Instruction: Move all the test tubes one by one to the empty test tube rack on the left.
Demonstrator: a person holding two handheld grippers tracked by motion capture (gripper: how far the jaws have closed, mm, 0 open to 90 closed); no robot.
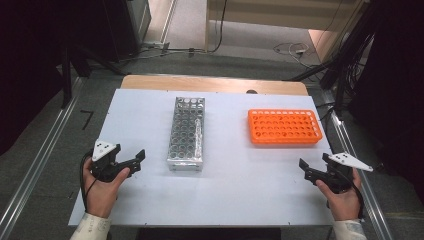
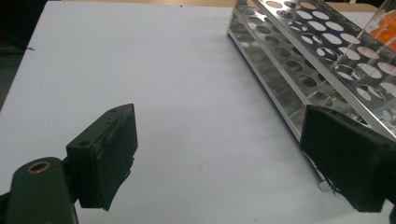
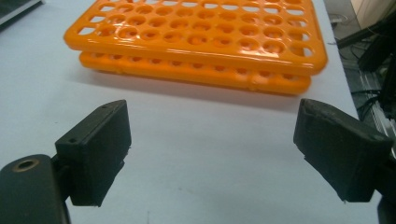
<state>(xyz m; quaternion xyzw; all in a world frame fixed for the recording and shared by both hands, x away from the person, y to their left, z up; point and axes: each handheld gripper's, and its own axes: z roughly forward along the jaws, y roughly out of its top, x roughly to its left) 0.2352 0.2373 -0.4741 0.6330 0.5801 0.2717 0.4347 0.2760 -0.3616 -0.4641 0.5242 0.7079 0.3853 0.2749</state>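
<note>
metal rack (image 1: 186, 132) left on table (image 1: 240, 195) | plastic rack (image 1: 284, 127) right, well apart

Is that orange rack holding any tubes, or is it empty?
Empty, as far as shown: the orange rack lies flat on the table, and every visible hole is open with nothing standing in it.

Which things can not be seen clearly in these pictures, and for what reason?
- Metal rack: in the left gripper view, its far end is cut off by the right edge, and the right jaw hides a near corner.
- Clear tube in the metal rack: too small in the high view to tell its contents.
- Orange rack: its back row is cut off by the top edge of the right gripper view.
</note>
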